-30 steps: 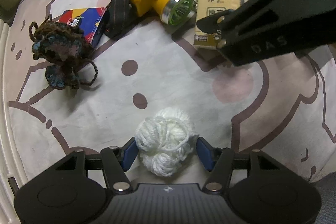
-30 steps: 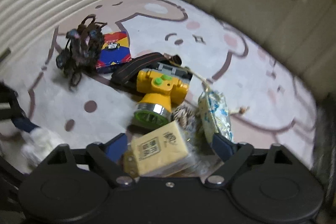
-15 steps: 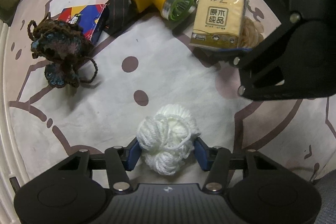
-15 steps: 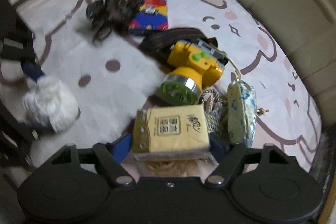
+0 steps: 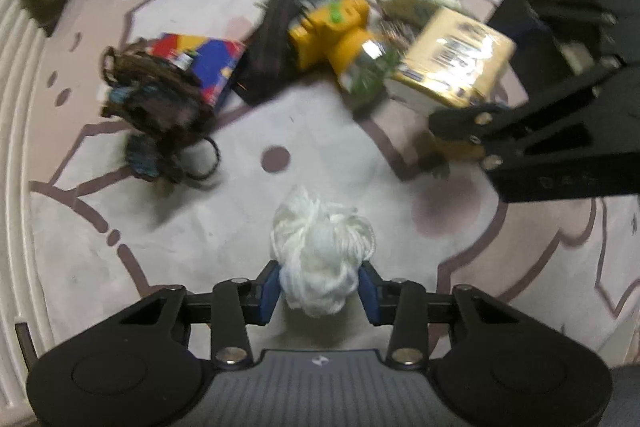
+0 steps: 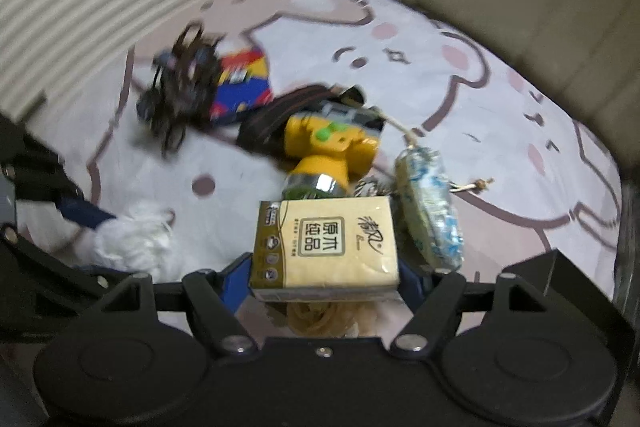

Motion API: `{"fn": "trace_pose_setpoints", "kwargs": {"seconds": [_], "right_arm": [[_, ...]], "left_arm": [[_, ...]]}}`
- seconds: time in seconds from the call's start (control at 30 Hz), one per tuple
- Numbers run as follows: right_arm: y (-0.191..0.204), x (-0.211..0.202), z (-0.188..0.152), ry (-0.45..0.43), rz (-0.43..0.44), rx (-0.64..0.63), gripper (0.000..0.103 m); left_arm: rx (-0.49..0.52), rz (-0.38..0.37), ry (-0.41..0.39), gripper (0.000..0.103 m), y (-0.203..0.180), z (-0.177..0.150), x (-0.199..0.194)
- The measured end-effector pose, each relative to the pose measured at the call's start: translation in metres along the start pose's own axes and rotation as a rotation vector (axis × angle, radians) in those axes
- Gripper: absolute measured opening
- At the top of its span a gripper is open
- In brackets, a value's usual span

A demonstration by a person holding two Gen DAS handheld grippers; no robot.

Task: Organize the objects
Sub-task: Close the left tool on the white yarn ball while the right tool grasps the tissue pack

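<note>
The left gripper (image 5: 318, 293) is closing, its pads pressing the white yarn (image 5: 322, 259). The right gripper (image 6: 325, 279) clamps the tissue pack (image 6: 326, 247), long axis crosswise between the pads, above the sheet (image 6: 500, 163).

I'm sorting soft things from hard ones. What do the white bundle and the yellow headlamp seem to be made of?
The fluffy white bundle looks like soft matte yarn: loose looped strands show. The yellow headlamp looks like smooth hard plastic, faintly glossy, with a shiny silver ring at the lens, metal or plated plastic.
</note>
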State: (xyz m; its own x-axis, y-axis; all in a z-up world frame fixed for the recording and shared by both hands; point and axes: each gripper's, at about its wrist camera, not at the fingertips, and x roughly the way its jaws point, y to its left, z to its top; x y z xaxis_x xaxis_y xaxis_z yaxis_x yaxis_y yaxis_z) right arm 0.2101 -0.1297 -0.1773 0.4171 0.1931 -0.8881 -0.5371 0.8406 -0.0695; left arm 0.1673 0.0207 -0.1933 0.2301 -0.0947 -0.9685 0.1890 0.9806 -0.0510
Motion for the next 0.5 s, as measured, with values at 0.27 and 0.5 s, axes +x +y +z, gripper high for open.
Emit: {"fn": "trace_pose_setpoints", "kwargs": {"seconds": [0.27,0.5], "right_arm": [[-0.012,-0.025,-0.002,-0.036,0.007,0.138,0.074],[-0.012,-0.030,-0.005,-0.016,0.013,0.186,0.074]], "left_arm": [[-0.073,0.016,-0.045,0.033,0.006,0.000,-0.011],[-0.082,0.023,-0.045,0.051,0.000,0.001,-0.004]]}}
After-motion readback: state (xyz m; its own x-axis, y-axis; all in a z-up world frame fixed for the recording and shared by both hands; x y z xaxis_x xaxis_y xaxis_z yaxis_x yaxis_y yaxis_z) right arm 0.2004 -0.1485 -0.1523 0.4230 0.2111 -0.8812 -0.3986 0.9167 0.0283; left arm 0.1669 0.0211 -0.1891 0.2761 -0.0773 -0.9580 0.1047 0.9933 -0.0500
